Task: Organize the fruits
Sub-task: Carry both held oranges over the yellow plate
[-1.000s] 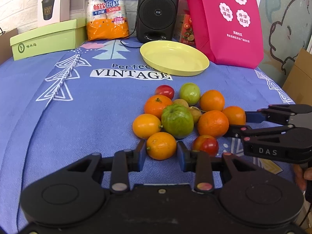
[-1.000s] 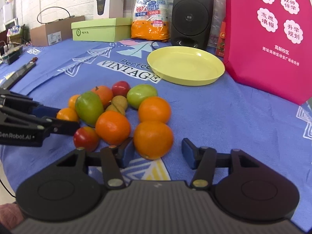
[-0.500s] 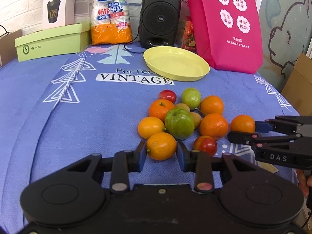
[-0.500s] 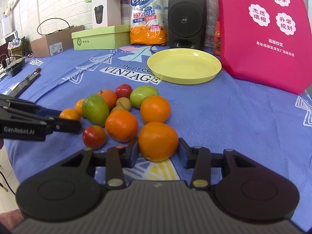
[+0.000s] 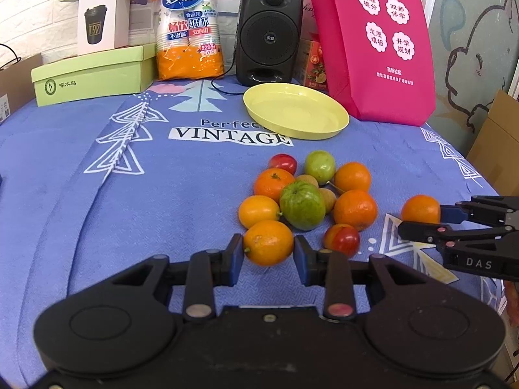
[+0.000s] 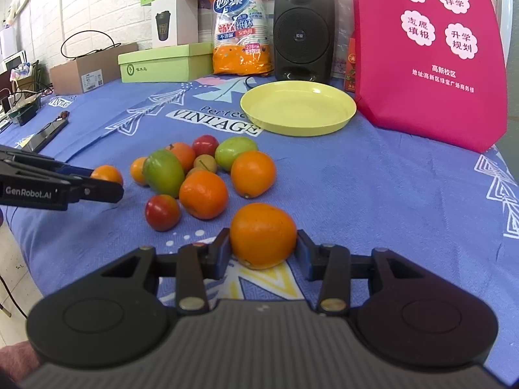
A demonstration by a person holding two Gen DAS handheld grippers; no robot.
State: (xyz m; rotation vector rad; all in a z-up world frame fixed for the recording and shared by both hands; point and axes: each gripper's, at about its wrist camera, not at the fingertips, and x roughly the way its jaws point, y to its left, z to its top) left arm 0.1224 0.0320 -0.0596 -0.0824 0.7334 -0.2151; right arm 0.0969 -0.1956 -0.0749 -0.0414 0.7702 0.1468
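A heap of fruit lies on the blue cloth: oranges, a large green fruit (image 5: 302, 206), a smaller green one (image 5: 319, 166), red ones (image 5: 341, 239) and small brown ones. My left gripper (image 5: 268, 255) is shut on a yellow-orange fruit (image 5: 268, 242) at the heap's near edge. My right gripper (image 6: 262, 252) is shut on an orange (image 6: 262, 235), pulled clear of the heap; it also shows in the left wrist view (image 5: 420, 209). The yellow plate (image 5: 327, 128) stands empty beyond the heap.
At the back stand a pink bag (image 5: 373, 42), a black speaker (image 5: 268, 35), a pack of paper cups (image 5: 189, 29) and a green box (image 5: 94, 74). A speaker cable (image 5: 223, 89) lies near the plate. A black tool (image 6: 45, 134) lies at the left.
Both grippers closed on their fruit. The right gripper drew its orange back, away from the heap. The left gripper lifted or pulled back slightly with its fruit.
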